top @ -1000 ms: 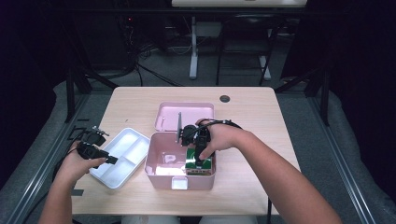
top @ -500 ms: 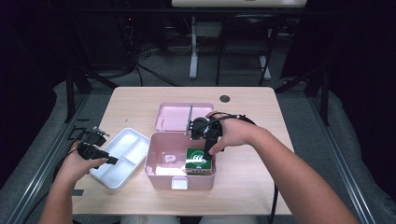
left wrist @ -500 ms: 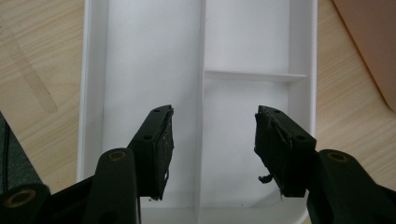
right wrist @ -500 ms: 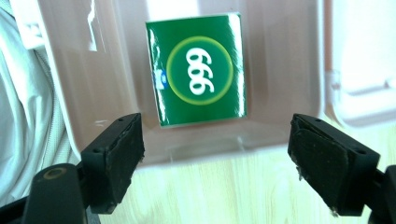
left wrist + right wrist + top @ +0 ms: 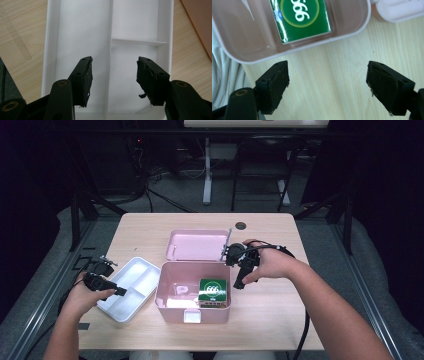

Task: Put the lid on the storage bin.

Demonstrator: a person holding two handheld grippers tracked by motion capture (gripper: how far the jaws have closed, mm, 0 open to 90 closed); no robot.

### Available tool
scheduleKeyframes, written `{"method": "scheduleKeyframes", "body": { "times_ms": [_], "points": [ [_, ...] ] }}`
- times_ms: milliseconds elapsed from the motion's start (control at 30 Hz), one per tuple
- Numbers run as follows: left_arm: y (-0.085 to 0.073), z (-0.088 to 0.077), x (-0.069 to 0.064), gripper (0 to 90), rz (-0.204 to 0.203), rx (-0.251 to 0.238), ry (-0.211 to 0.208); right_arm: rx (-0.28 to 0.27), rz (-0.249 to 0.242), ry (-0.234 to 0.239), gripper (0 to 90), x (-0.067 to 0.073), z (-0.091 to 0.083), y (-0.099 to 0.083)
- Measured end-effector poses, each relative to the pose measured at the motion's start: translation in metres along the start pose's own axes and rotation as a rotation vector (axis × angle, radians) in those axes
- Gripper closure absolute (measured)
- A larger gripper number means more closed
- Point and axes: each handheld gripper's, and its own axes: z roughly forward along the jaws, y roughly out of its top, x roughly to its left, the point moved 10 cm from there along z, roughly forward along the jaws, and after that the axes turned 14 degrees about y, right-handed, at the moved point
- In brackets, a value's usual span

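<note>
— Where was the green rectangular box with the white "666" circle (image 5: 214, 290)?

— Lying flat in the open pink plastic case (image 5: 172, 285), at its right end, on the light wooden table (image 5: 270, 320).

— And your right fingers (image 5: 327, 82)?

— Spread wide, holding nothing, over bare table just beside the case.

— Your left fingers (image 5: 113, 80)?

— Also apart and empty, above the white divided plastic tray (image 5: 51, 50).

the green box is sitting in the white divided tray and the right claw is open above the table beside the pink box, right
Not quite: the green box lies in the pink box, not the white divided tray, as the high view shows. The right claw is indeed open above the table beside it.
</note>
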Motion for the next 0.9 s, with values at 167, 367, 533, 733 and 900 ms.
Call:
{"method": "scheduleKeyframes", "body": {
  "times_ms": [167,367,533,733,900],
  "points": [
    [0.0,0.002,-0.001,46.2,-0.002,0.006,-0.001,-0.031,0.043,-0.004,18.3,-0.007,0.004,-0.012],
    [0.003,0.003,-0.001,43.9,-0.017,-0.009,0.004,-0.07,0.11,-0.012,19.1,-0.017,0.012,-0.028],
    [0.005,0.006,-0.005,37.9,-0.005,-0.009,0.004,-0.122,0.182,0.003,19.6,-0.026,0.027,-0.041],
    [0.006,0.007,-0.011,34.0,0.045,-0.004,0.002,-0.219,0.283,-0.036,20.5,-0.035,0.045,-0.056],
    [0.009,0.006,-0.009,35.9,0.027,-0.013,0.014,-0.312,0.368,-0.106,22.0,-0.034,0.052,-0.069]
  ]
}}
